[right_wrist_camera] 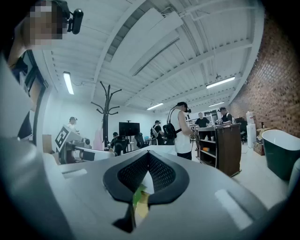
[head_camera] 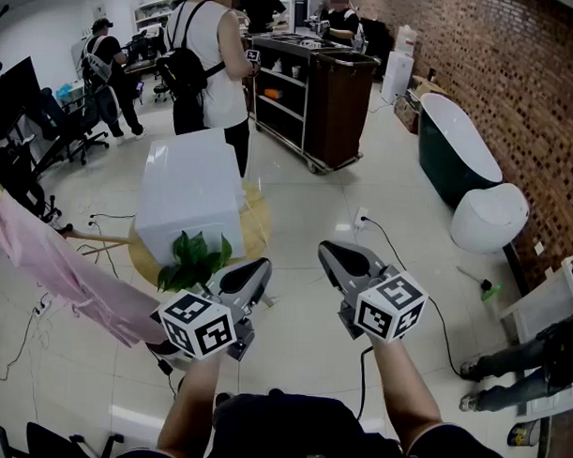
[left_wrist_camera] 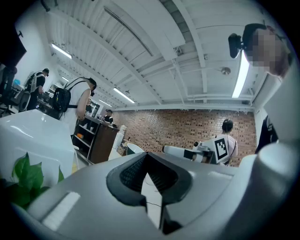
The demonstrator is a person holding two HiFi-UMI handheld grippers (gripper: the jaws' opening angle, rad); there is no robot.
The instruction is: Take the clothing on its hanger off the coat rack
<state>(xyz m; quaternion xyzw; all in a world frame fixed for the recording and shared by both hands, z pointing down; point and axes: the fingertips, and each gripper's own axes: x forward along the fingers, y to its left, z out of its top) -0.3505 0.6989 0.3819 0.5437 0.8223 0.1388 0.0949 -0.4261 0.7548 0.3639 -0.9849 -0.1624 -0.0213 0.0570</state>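
Note:
A pink garment (head_camera: 55,267) hangs at the far left of the head view, well to the left of both grippers. In the right gripper view the black coat rack (right_wrist_camera: 106,110) stands far off, with the pink garment (right_wrist_camera: 98,139) low beside it. My left gripper (head_camera: 263,266) is held level over the floor, its jaws shut and empty; its own view shows the tips (left_wrist_camera: 147,155) meeting. My right gripper (head_camera: 326,249) is level beside it, shut with nothing in it, tips (right_wrist_camera: 149,154) together. Neither gripper touches the clothing.
A white box (head_camera: 189,187) and a green plant (head_camera: 196,258) sit on a round wooden table (head_camera: 257,222) just ahead of the left gripper. A person with a backpack (head_camera: 210,61), a dark cart (head_camera: 319,93), a bathtub (head_camera: 458,145) and floor cables (head_camera: 398,251) lie beyond.

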